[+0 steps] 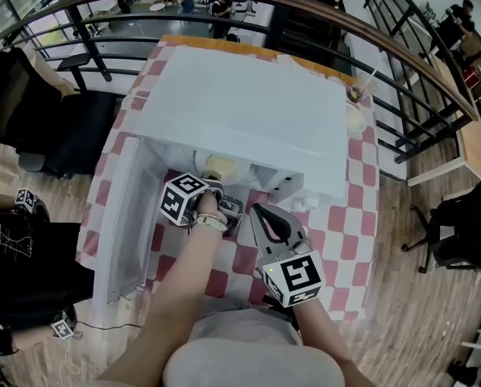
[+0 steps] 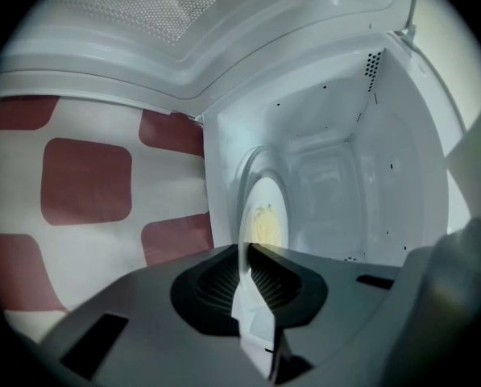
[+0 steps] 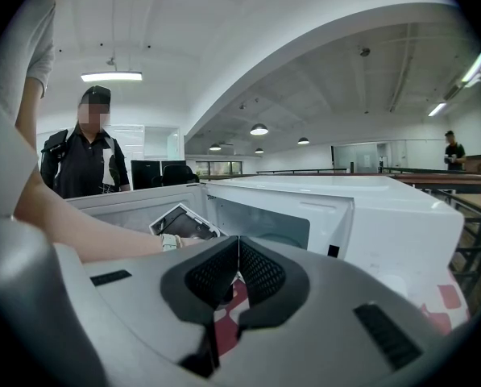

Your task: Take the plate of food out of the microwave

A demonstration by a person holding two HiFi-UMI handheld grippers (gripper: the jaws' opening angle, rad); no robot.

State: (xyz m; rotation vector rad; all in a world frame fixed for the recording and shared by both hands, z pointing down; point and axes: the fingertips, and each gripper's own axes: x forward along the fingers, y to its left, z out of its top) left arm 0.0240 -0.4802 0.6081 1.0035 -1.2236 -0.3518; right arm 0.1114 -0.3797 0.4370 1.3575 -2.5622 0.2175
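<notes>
Left tool apparently clamps rim of half-hidden plate.

Right claw with jaws together, empty, before the open white microwave, a forearm at left

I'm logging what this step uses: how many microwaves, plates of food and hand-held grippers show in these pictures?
microwave: 1
plate of food: 1
hand-held grippers: 2 (left hand-held gripper shut on the plate's rim, right hand-held gripper shut with nothing between its jaws)
Total: 4
</notes>
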